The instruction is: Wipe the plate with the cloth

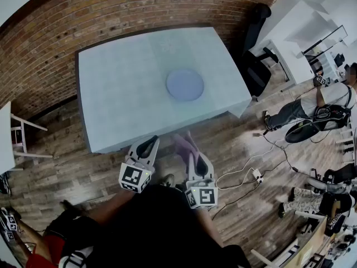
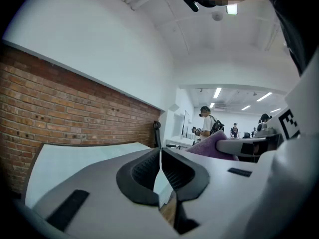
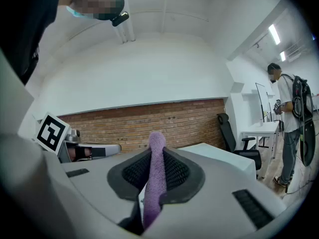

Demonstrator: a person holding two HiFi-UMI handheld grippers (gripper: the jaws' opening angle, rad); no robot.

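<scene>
Two grippers are held side by side, low in the head view, both pointing roughly level toward the table. On the left gripper [image 2: 160,156] the jaws are pressed together with nothing between them (only a thin line shows where the dark pads meet). On the right gripper [image 3: 155,166] the jaws are pinching a purple cloth [image 3: 156,153], which stands upright between the pads; its rounded top pokes above them and the rest runs down through the gap.

From the head view both grippers hang over the wooden floor [image 1: 67,166], just short of the near edge of the pale table [image 1: 117,99], and neither touches it. The cloth shows there only as a blurred purple patch ahead of the right gripper.

On the table, toward its right half, the round bluish plate [image 1: 184,84] lies flat, well apart from both grippers and the cloth.

Behind the table runs a brick wall [image 1: 111,15]. A black office chair [image 1: 254,66] stands off the table's right side, and farther right a person [image 1: 329,102] stands among cables [image 1: 251,172] on the floor.
</scene>
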